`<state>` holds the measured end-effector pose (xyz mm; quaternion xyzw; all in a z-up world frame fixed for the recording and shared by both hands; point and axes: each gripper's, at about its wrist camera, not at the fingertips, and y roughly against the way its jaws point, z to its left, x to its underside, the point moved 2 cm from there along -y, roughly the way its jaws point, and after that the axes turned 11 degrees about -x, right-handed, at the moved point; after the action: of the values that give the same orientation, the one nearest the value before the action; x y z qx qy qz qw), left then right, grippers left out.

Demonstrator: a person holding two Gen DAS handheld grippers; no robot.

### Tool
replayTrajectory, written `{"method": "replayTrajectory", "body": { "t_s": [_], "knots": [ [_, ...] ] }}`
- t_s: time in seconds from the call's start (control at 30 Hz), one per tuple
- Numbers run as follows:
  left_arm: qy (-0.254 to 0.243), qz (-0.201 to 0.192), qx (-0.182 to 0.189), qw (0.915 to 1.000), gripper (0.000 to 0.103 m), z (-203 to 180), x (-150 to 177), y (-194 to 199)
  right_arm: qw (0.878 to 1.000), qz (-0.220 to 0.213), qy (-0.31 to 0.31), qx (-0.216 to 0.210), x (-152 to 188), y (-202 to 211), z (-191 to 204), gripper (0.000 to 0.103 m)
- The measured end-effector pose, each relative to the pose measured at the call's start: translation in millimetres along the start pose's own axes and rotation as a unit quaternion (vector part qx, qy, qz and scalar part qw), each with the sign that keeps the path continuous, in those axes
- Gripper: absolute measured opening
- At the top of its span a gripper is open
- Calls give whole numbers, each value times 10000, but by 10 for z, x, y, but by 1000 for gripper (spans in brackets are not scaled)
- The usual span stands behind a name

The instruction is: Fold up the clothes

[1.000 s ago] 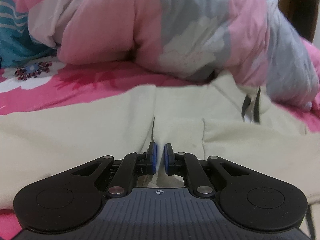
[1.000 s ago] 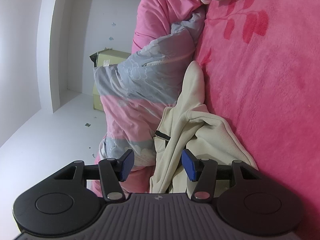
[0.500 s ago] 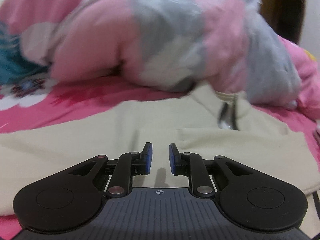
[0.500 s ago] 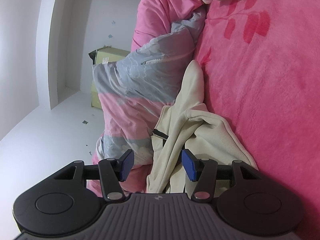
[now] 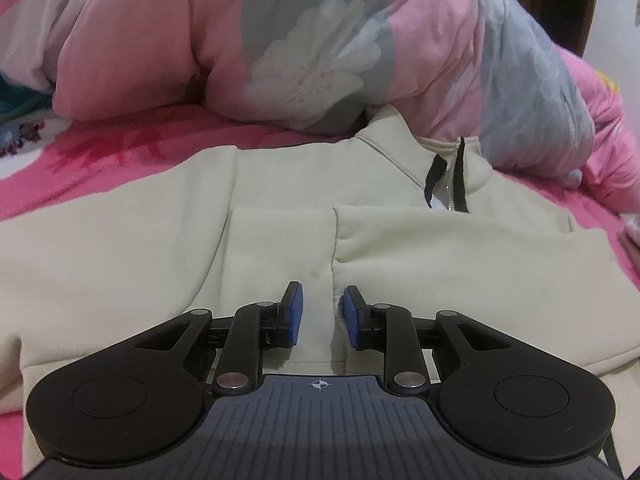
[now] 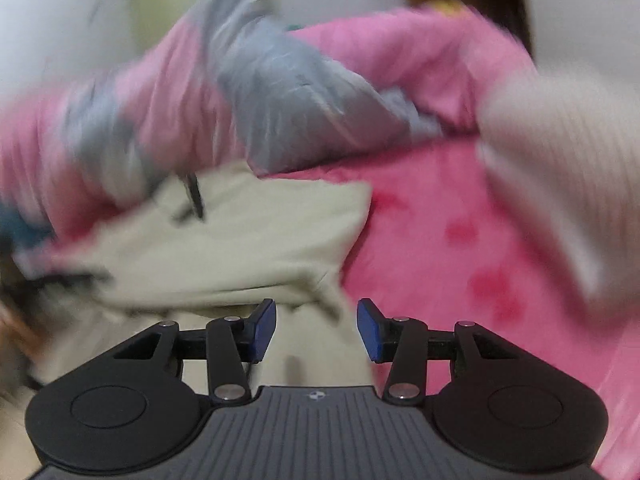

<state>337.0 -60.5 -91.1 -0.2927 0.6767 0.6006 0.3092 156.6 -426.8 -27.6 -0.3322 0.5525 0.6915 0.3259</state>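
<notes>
Pink bedding with darker red flower prints (image 5: 120,148) covers the bed, and a bulky quilt (image 5: 320,40) in pink and grey panels with white blossoms is heaped along its far side. A cream zip-neck pullover (image 5: 440,256) lies spread flat on the bedding, its collar (image 5: 452,156) touching the foot of the quilt, the short black-edged zipper (image 5: 450,184) partly undone. Both sleeves are folded in across the front, and their edges meet along a line down the middle of the chest.

The left tongs (image 5: 320,314) hover low over that middle line, near the hem. Their blue pads (image 5: 295,312) stand a modest gap apart with nothing between them; whether they touch the cloth cannot be told.

The right wrist view is badly smeared. The right tongs (image 6: 316,330) are spread wide, wider than the left pair, and hold nothing. They hang over the pullover's (image 6: 240,248) right edge, where cream fabric meets the pink bedding (image 6: 440,260). The quilt (image 6: 280,92) rises behind the garment, and a pale ribbed piece of fabric (image 6: 560,184) lies on the bedding to the right, too blurred to identify. White wall and a dark wooden shape show beyond the bed.
</notes>
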Motion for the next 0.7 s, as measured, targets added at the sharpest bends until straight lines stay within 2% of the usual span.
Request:
{"method": "replayTrajectory", "body": {
  "t_s": [0.03, 0.1, 0.17, 0.27, 0.43, 0.47, 0.57, 0.7],
  "knots": [
    [23, -26, 23, 10000, 25, 4, 7, 0, 9983, 168, 521, 213, -12, -118, 65, 47],
    [70, -73, 69, 9999, 25, 13, 20, -3, 9849, 541, 1518, 628, 22, -388, 188, 44],
    [120, -104, 117, 9998, 25, 25, 26, -9, 9695, 856, 2178, 730, 87, -602, 277, 37],
    [192, -126, 185, 9996, 25, 47, 29, -22, 9826, 509, 1585, 825, 82, -520, 163, 8],
    [301, -136, 275, 9991, 25, 79, 35, -26, 9938, -65, 552, 967, 78, -382, -38, 3],
    [300, -137, 279, 9991, 25, 77, 35, -26, 9960, -60, -24, 895, 119, -386, -193, 3],
    [289, -142, 276, 9991, 25, 72, 35, -23, 9936, 210, -753, 816, 273, -530, -412, 3],
    [332, -133, 307, 9989, 25, 78, 32, -23, 9928, 412, -548, 984, 236, -454, -342, 9]
  ]
}}
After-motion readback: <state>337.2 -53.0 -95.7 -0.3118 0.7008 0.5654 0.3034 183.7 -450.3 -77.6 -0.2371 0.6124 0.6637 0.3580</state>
